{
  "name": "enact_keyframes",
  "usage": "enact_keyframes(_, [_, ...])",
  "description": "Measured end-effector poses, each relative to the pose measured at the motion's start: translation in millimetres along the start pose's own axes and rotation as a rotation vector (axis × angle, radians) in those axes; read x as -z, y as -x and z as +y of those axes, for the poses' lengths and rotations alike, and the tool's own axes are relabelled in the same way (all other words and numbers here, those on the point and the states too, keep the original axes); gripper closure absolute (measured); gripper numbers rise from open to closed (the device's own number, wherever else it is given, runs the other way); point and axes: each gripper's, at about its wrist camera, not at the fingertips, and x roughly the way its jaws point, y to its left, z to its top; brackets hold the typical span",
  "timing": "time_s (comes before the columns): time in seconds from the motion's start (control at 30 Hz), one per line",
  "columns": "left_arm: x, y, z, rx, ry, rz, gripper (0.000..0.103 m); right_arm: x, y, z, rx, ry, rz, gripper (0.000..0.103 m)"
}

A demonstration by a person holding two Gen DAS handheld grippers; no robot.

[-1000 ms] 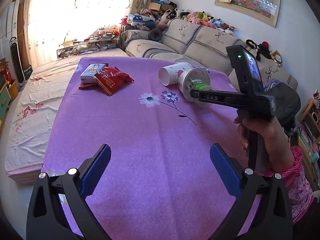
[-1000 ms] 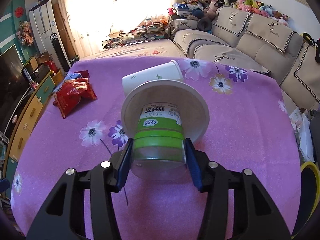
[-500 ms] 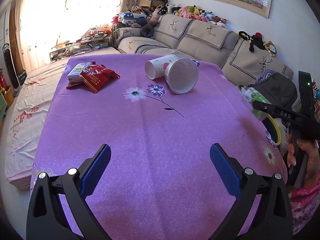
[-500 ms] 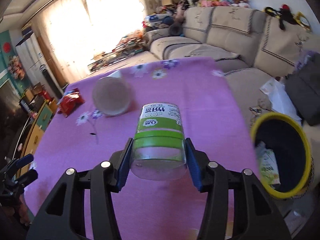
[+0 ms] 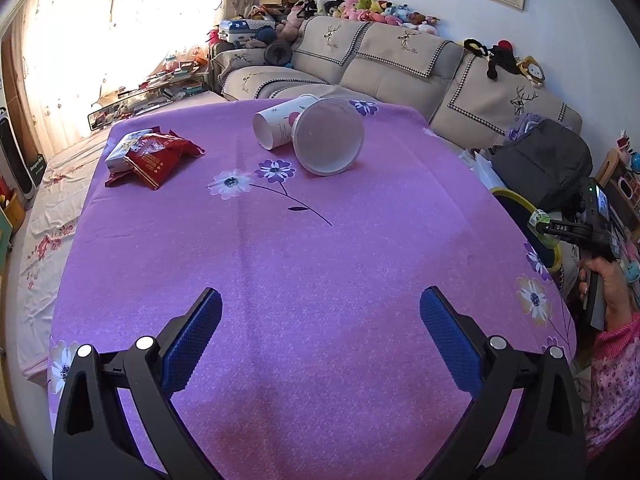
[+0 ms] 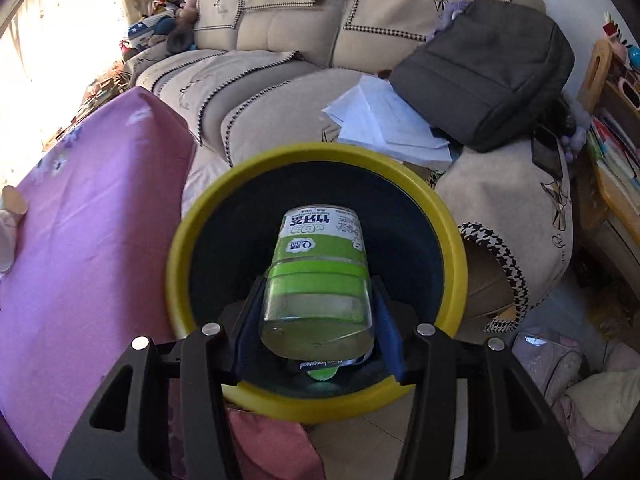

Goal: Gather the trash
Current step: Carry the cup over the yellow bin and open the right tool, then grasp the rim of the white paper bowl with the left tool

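- "DAS" in white letters on the black finger of the right gripper (image 5: 538,226), far right.
- Green-labelled cup (image 6: 318,268): upside-down Chinese characters, too unclear to read.

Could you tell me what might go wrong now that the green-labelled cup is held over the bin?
The right gripper holds the cup tilted above the yellow-rimmed bin; released off-centre, it might strike the rim and bounce out. Any leftover liquid could spill. The bin stands close beside the purple tablecloth, which could get splashed.

Clear glossy plastic bottle (image 6: 318,280); matt cloth tablecloth (image 5: 280,260)
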Motion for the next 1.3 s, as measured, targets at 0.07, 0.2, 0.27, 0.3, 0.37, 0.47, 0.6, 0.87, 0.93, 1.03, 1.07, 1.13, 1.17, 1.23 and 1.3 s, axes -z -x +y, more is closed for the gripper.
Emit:
enact_keyframes(0.07, [-0.8,-2.7,-2.5,-0.002,-0.011,0.006,0.005,-2.8,-9.3,-2.3,0.011,-0.007,-0.002,0.053])
enact_keyframes(0.2, [-3.9,-12.0,-3.9,-0.008,-0.011,0.028,0.005,0.4,-0.9,1.7,0.033,-0.009,-0.065,0.034])
enact_keyframes(0.27, [-6.5,-17.9,-2.3,-0.012,-0.003,0.040,0.005,3.1,5.2,5.0,0.017,-0.007,-0.085,0.034])
enact_keyframes(0.3, [-7.5,-20.8,-0.8,-0.010,0.002,0.045,0.005,5.2,8.5,7.7,0.008,-0.001,-0.091,0.034])
enact_keyframes(0.37, [-12.3,-27.9,0.8,-0.008,0.005,0.058,0.005,8.1,15.0,13.8,-0.002,0.016,-0.102,0.034])
enact_keyframes(0.47, [-19.8,-37.0,1.7,-0.011,0.002,0.066,0.005,12.3,25.6,21.1,-0.027,0.029,-0.122,0.033])
enact_keyframes(0.6, [-36.2,-47.7,1.9,-0.032,-0.014,0.057,0.005,17.4,39.5,32.1,-0.042,0.044,-0.149,0.032])
enact_keyframes(0.87, [-85.3,-77.7,-2.5,-0.080,-0.076,0.024,0.005,21.0,46.3,41.0,-0.090,0.056,-0.159,0.032])
enact_keyframes(0.93, [-97.7,-89.3,-1.7,-0.083,-0.080,0.017,0.005,21.6,46.5,41.9,-0.101,0.054,-0.162,0.032])
enact_keyframes(1.03, [-114.3,-109.3,1.2,-0.095,-0.071,0.015,0.006,22.2,45.6,44.4,-0.109,0.057,-0.161,0.032])
enact_keyframes(1.07, [-119.1,-116.0,3.4,-0.091,-0.058,0.014,0.008,22.3,44.6,45.0,-0.111,0.058,-0.157,0.032])
enact_keyframes(1.13, [-126.8,-128.2,8.3,-0.097,-0.033,0.019,0.013,22.7,43.0,45.6,-0.114,0.062,-0.154,0.032])
enact_keyframes(1.17, [-129.8,-135.0,10.4,-0.097,-0.025,0.023,0.016,22.6,42.1,45.8,-0.116,0.064,-0.152,0.032])
enact_keyframes(1.23, [-134.5,-147.7,13.6,-0.112,-0.014,0.033,0.022,22.7,40.9,46.0,-0.119,0.065,-0.149,0.032])
enact_keyframes(1.3, [-137.1,-157.3,14.9,-0.117,-0.008,0.041,0.025,22.5,40.1,46.1,-0.122,0.065,-0.148,0.032])
